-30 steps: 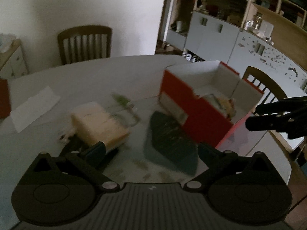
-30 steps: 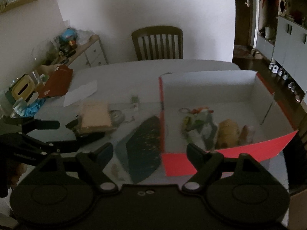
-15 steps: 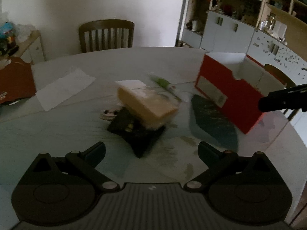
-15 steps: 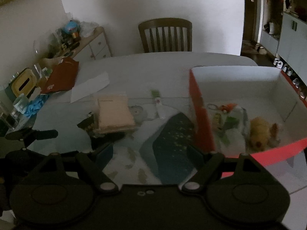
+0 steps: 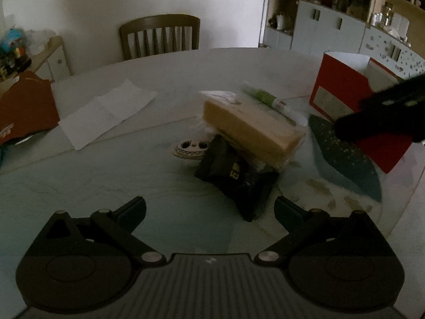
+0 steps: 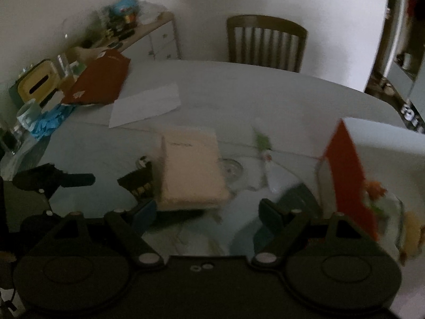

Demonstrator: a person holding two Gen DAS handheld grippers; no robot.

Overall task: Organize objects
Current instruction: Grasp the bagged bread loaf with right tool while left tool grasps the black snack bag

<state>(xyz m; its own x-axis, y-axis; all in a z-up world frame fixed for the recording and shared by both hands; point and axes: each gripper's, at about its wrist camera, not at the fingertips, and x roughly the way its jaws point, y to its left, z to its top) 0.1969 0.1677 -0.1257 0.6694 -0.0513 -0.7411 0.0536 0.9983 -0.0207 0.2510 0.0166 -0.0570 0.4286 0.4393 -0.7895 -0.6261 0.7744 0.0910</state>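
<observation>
In a dim dining room, the left wrist view looks over a pale round surface (image 5: pixel 186 74) where a tan wrapped block (image 5: pixel 249 130) leans on a black pouch (image 5: pixel 236 178) ahead of the left hand-held gripper (image 5: pixel 209 212), its jaws spread and empty. From the right wrist, the right hand-held gripper (image 6: pixel 207 210), also released, hangs near the block beside the red box (image 6: pixel 348 175); nudging the pouch could topple the block.

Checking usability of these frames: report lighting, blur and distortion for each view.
Left wrist view: dim, fisheye-bent; tan packet fairly sharp, the right tool a blurred dark shape. Right wrist view: equally dim, smeared by motion; red box and green tube blurred.
</observation>
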